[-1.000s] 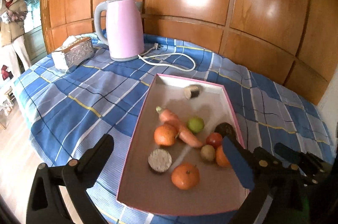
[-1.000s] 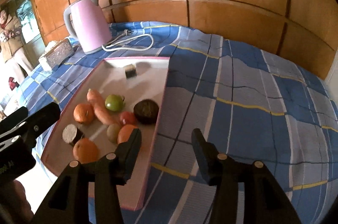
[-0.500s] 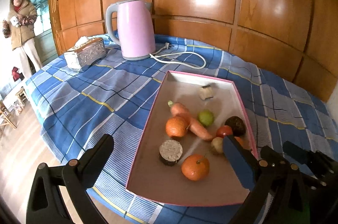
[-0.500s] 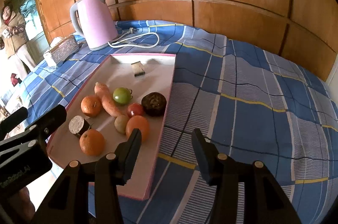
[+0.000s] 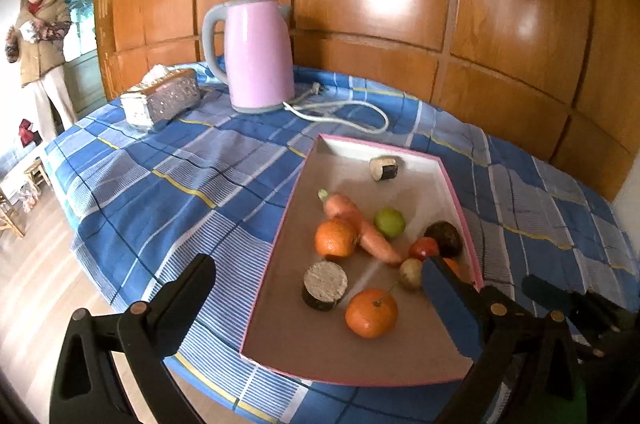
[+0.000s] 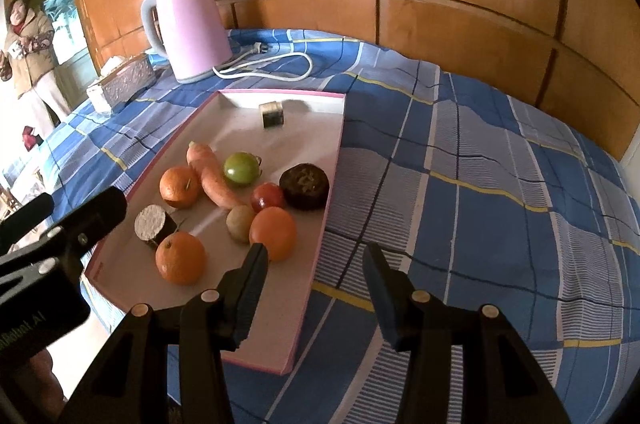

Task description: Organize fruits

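Note:
A pink-rimmed tray [image 5: 312,340] [image 6: 272,312] lies on the blue checked cloth. On it are three oranges [image 6: 273,233], a carrot [image 5: 360,224], a green fruit [image 6: 241,167], a red tomato [image 6: 267,196], a dark brown fruit [image 6: 304,186], a small yellowish fruit [image 6: 239,222] and two dark cylinders with pale cut faces [image 5: 325,286]. My left gripper [image 5: 316,266] hovers open over the tray's near end, holding nothing. My right gripper [image 6: 314,252] is open and empty above the tray's right rim, its left finger near an orange.
A pink kettle [image 5: 258,54] with a white cable [image 5: 344,112] stands behind the tray, and a silver tissue box [image 5: 160,98] to its left. Wooden panels close off the back. A person [image 5: 40,36] stands in the doorway at far left. Bare cloth [image 6: 480,204] spreads right of the tray.
Both views have shifted slightly, so the tray sits a little further right in each. Nothing on the tray has moved, and both grippers keep the same opening.

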{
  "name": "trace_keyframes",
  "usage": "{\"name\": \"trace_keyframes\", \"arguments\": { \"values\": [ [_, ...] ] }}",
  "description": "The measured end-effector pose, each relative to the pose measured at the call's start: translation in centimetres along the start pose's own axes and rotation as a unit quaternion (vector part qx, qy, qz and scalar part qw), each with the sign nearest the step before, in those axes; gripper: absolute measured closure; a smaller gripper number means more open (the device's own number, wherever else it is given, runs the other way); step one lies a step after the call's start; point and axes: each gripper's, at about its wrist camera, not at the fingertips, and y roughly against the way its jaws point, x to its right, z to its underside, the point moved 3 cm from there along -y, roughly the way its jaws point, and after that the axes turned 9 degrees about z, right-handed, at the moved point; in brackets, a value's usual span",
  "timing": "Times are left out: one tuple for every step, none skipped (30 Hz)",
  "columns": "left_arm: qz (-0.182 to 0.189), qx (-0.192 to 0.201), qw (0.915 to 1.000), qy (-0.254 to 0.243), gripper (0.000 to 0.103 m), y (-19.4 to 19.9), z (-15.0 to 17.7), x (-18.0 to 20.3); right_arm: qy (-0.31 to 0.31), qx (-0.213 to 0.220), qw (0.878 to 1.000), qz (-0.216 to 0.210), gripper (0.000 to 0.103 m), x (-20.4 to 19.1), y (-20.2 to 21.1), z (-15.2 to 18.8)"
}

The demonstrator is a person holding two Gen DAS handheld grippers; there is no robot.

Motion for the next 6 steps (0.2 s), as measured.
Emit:
{"name": "trace_keyframes", "arguments": {
  "values": [
    [-0.001, 0.0, 1.0, 0.002, 0.0, -0.03, -0.03, -0.12, 0.001, 0.0, 1.0, 0.0, 0.053, -0.04, -0.02, 0.01],
    [-0.001, -0.002, 1.0, 0.006, 0.0, -0.08, -0.02, -0.27, 0.002, 0.001, 1.0, 0.001, 0.053, -0.08, 0.01, 0.01],
    [-0.002, -0.002, 0.9999, 0.011, 0.0, -0.09, 0.0, -0.47, 0.003, 0.002, 1.0, 0.001, 0.053, -0.11, 0.04, -0.01],
    [-0.003, -0.002, 0.9999, 0.012, 0.0, -0.08, -0.01, -0.54, 0.005, 0.003, 1.0, 0.002, 0.053, -0.16, 0.1, -0.03],
    [-0.002, -0.002, 0.9999, 0.013, 0.0, -0.07, -0.02, -0.6, 0.006, 0.006, 1.0, 0.002, 0.053, -0.17, 0.18, -0.06],
    [-0.004, -0.001, 0.9999, 0.014, 0.0, -0.01, -0.03, -0.63, 0.007, 0.008, 1.0, 0.002, 0.053, -0.2, 0.24, -0.09]
  ]
}}
